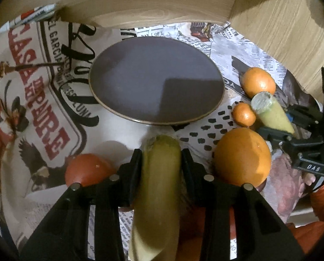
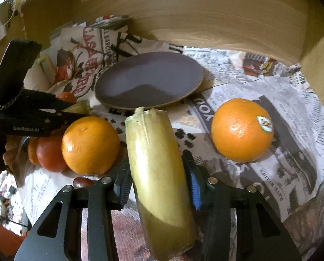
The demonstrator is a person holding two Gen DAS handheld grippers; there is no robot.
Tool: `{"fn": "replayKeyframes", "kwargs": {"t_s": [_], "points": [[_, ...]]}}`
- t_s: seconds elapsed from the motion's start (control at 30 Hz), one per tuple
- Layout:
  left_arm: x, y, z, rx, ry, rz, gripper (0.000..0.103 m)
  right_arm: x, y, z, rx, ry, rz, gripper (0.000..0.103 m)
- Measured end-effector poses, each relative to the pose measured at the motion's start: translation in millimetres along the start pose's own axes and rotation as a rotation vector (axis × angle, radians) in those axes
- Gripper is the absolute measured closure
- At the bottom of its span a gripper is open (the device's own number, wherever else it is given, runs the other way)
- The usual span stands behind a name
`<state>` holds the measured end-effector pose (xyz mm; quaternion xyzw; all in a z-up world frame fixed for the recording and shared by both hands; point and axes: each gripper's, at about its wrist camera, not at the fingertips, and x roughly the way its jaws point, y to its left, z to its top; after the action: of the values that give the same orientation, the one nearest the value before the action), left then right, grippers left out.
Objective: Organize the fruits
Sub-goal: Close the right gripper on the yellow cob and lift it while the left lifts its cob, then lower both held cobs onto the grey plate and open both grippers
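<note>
While both grippers showed up in both views, each cam gave sth. the other didn't. Only the right wrist view caught the sticker on the orange (image 2: 241, 130) lying ahead and right of the right gripper (image 2: 156, 167)'s jaws, plus a second red tomato-like fruit (image 2: 51, 154) left of them. Only the left wrist view showed the small mandarin (image 1: 244, 114) clearly, ahead and right of the left gripper (image 1: 159, 158).

Count: 2 banana pieces, 2 big oranges, 1 mandarin, 2 red round fruits, 1 dark plate (image 1: 156, 80), bare.

Left banana piece (image 1: 157, 184) sat between the left jaws, both pads pressed on its sides; long axis ran straight fwd along the fingers, end aimed at the plate just ahead. Right banana piece (image 2: 157, 163) was clamped likewise in the right jaws, long axis fwd, leaning slightly left, ragged cut end toward the plate.

Second big orange (image 2: 90, 145) lay just left of the right jaws. Other red fruit (image 1: 88, 169) sat just left of the left jaws. All rested on printed newspaper (image 1: 238, 43).
</note>
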<state>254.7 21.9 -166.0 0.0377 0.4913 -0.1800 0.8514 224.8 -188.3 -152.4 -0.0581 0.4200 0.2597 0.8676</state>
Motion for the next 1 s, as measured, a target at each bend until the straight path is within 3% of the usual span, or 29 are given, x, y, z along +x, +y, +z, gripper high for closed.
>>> {"fn": "replayKeyframes", "kwargs": {"t_s": [0.27,0.63,1.0], "points": [[-40,0,12,0.001,-0.128,0.024,0.068,-16,-7,10,0.013,-0.044,-0.037,0.067],[-91,-6,37,-0.005,-0.308,0.029,0.070,-51,-10,59,-0.008,-0.189,-0.075,0.067],[-80,-10,69,-0.011,-0.332,-0.004,0.070,-36,1,103,-0.064,-0.219,-0.082,0.067]]}}
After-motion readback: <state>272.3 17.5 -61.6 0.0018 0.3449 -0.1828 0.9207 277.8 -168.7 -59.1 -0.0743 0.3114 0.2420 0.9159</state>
